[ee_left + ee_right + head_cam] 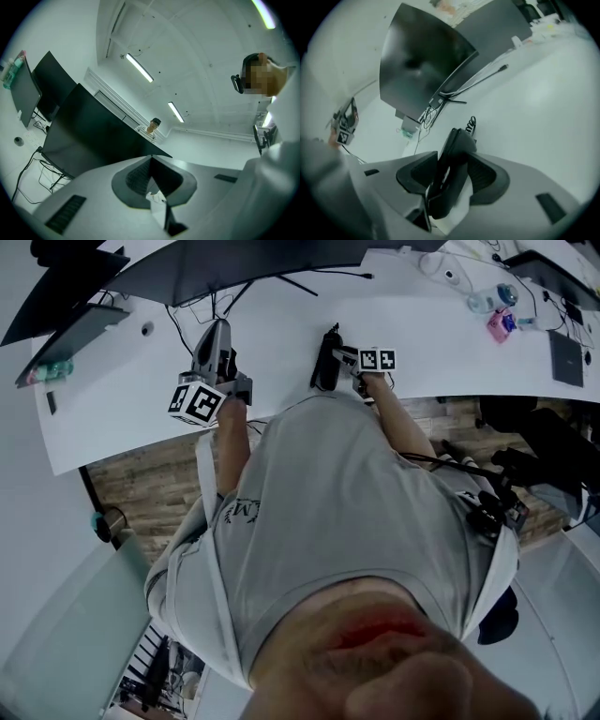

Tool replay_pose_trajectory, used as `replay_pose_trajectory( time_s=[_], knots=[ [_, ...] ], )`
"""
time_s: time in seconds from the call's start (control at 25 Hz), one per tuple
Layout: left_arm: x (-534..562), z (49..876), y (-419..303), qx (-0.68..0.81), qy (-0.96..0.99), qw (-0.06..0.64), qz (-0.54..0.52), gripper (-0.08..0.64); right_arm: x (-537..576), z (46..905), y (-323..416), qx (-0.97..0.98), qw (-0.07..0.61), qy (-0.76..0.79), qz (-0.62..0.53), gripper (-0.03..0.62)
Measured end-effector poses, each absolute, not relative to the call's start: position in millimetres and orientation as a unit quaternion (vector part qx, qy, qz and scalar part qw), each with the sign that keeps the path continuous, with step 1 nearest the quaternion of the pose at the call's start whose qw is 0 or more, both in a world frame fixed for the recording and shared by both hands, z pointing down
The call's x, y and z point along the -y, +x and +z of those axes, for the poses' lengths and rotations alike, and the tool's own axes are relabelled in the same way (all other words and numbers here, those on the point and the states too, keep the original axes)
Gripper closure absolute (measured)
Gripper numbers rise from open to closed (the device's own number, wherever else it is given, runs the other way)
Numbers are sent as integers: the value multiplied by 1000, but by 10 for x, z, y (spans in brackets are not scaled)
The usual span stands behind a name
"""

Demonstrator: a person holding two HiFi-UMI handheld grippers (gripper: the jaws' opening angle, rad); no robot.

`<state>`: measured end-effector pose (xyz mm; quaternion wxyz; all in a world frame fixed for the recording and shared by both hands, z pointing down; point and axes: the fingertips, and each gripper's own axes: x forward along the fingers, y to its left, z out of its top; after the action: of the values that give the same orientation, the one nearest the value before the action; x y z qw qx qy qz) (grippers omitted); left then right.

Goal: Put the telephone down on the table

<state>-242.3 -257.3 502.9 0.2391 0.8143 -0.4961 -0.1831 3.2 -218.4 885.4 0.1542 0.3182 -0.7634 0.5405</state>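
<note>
A black telephone handset [450,176] stands between the jaws of my right gripper [453,158], and both pads press on it. Its coiled cord [471,123] runs off beyond it over the white table [543,98]. In the head view the handset [325,362] is upright just above the table's near edge, with the right gripper [339,354] beside its marker cube [378,359]. My left gripper [214,338] hovers over the table to the left, pointing level. Its jaws [151,158] meet at a point with nothing between them.
Dark monitors [216,263] stand along the table's far side, with cables [202,306] beneath them. A bottle [481,302], a pink item [498,326] and a dark tablet [566,358] lie at the far right. A person [152,125] sits in the background behind the monitor [89,126].
</note>
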Motion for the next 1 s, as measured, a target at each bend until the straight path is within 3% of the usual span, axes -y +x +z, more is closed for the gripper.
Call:
replay_pose_trajectory(
  time_s=[0.08, 0.4, 0.76, 1.0],
  knots=[
    [2578, 5017, -2421, 495, 816, 237, -180, 551, 2130, 8886, 114, 752, 112, 309, 572, 379],
    [2611, 4970, -2243, 480, 826, 245, -164, 551, 2064, 8871, 81, 766, 83, 276, 575, 376],
    [2466, 4957, -2211, 477, 830, 242, -161, 551, 2129, 8889, -312, 825, 216, 204, 480, 370],
    [2457, 4985, -2474, 490, 826, 227, -161, 551, 2592, 8138, -318, 837, 236, 322, 374, 371]
  ],
)
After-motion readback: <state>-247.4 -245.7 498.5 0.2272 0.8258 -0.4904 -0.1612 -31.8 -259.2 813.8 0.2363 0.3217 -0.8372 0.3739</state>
